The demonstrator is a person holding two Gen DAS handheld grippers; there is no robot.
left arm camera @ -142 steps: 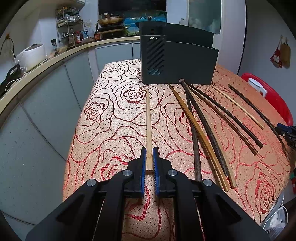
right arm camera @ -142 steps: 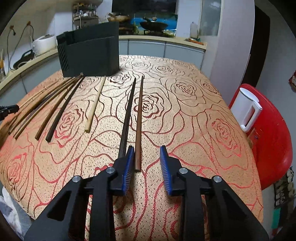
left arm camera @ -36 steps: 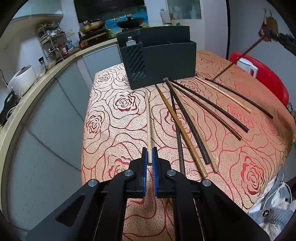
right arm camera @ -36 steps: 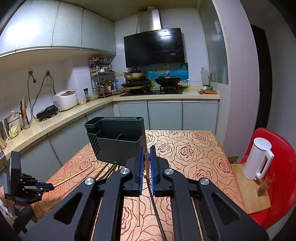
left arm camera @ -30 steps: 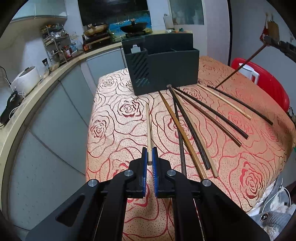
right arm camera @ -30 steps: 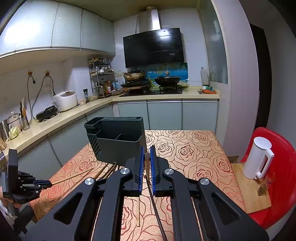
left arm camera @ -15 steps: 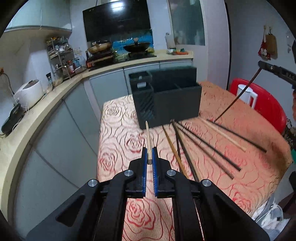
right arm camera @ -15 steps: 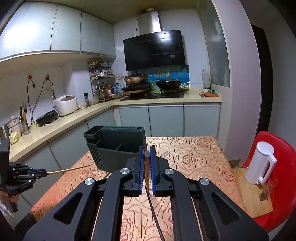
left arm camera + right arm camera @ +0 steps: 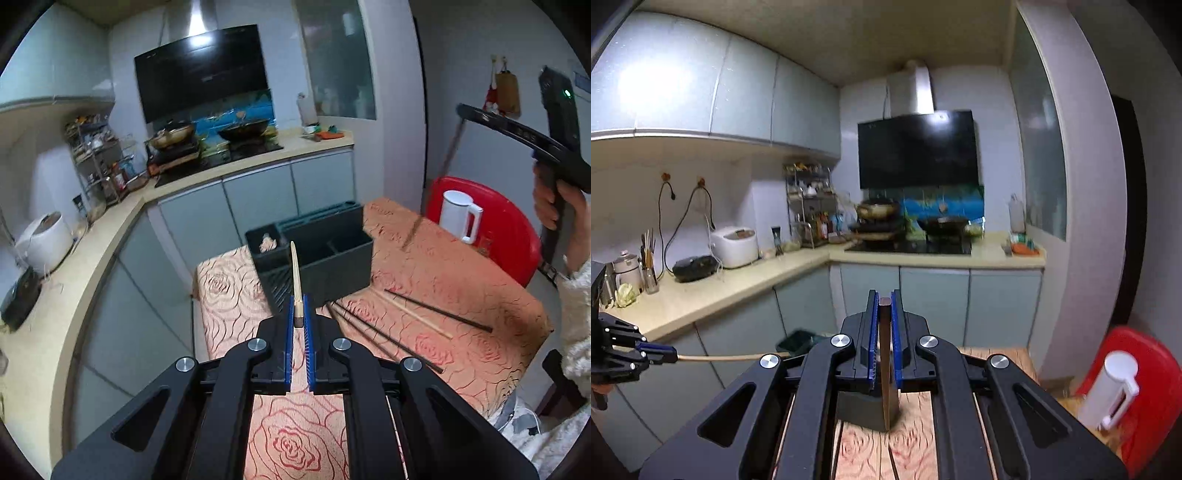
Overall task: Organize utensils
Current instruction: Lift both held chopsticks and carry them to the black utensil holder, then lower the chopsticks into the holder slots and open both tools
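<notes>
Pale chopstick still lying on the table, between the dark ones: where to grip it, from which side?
Grip the pale chopstick near its end nearest the table edge, farthest from the black organizer. Come from above, jaws across the thin shaft. It lies flat, apart from the dark chopstick beside it, so probably room for both fingers.

Both hand-held grippers are raised: the left hand-held gripper (image 9: 299,314) clamped and tilted down, the right hand-held gripper (image 9: 885,310) clamped, nearly level.
</notes>
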